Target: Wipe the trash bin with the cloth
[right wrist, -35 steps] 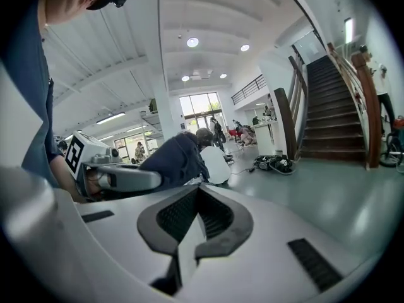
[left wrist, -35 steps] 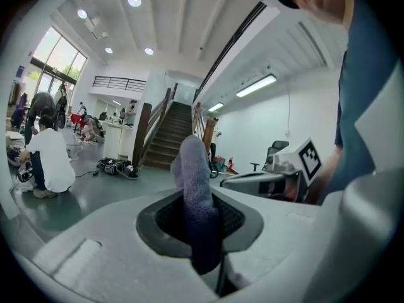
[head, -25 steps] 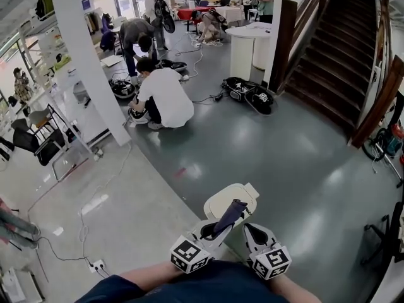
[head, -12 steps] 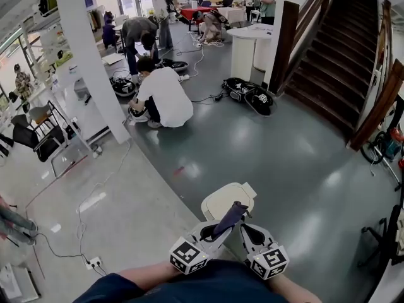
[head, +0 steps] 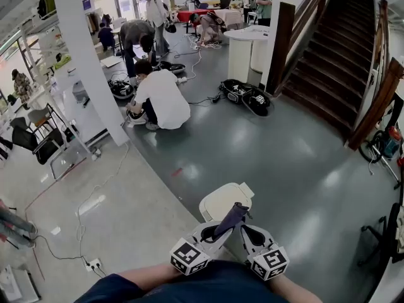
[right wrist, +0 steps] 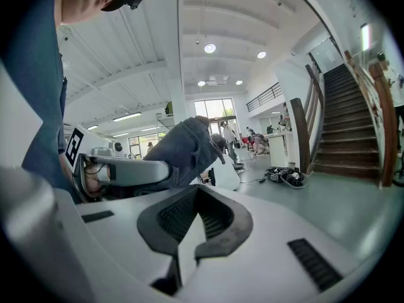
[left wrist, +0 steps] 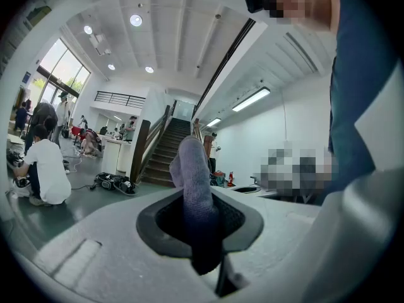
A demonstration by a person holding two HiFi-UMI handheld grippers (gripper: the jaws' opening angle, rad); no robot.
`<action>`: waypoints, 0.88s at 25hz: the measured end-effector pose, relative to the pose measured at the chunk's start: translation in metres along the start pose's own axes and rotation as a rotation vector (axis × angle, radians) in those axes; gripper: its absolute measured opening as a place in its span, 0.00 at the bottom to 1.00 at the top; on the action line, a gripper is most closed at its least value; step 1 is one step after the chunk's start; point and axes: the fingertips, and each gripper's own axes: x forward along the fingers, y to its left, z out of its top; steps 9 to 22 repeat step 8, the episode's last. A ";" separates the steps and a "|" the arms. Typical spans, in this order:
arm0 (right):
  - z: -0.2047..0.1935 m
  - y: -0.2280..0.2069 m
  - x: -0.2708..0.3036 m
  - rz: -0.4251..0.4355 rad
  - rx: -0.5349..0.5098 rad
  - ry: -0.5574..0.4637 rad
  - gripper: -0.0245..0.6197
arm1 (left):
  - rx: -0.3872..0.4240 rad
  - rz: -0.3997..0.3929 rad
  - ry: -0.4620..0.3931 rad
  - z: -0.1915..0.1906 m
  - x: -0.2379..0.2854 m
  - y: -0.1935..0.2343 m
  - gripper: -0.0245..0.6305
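A cream trash bin (head: 222,202) with a flat lid stands on the grey floor just ahead of both grippers in the head view. My left gripper (head: 222,225) is shut on a dark blue-grey cloth (head: 231,216), which sticks up and forward over the bin's near edge. In the left gripper view the cloth (left wrist: 193,188) rises from between the closed jaws of that gripper (left wrist: 203,235). My right gripper (head: 250,233) sits close beside it on the right, shut with nothing in it (right wrist: 196,223). From the right gripper view the cloth (right wrist: 186,149) and left gripper (right wrist: 120,169) show at the left.
A person in a white shirt (head: 161,96) crouches beyond the bin, with other people further back. A white column (head: 88,55) stands at the left and a dark staircase (head: 334,43) at the right. Cables (head: 82,226) and a power strip (head: 95,265) lie on the floor at the left.
The head view has shifted a little, so the bin sits slightly lower and more left in the picture. Both grippers and the cloth keep the same pose.
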 end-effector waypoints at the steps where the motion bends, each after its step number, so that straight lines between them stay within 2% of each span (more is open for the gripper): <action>1: -0.001 0.000 -0.001 0.000 0.001 0.000 0.05 | 0.001 0.000 0.001 0.000 0.000 -0.002 0.12; 22: -0.001 0.003 -0.008 0.013 -0.006 0.010 0.05 | 0.007 -0.015 0.014 -0.002 0.003 -0.013 0.12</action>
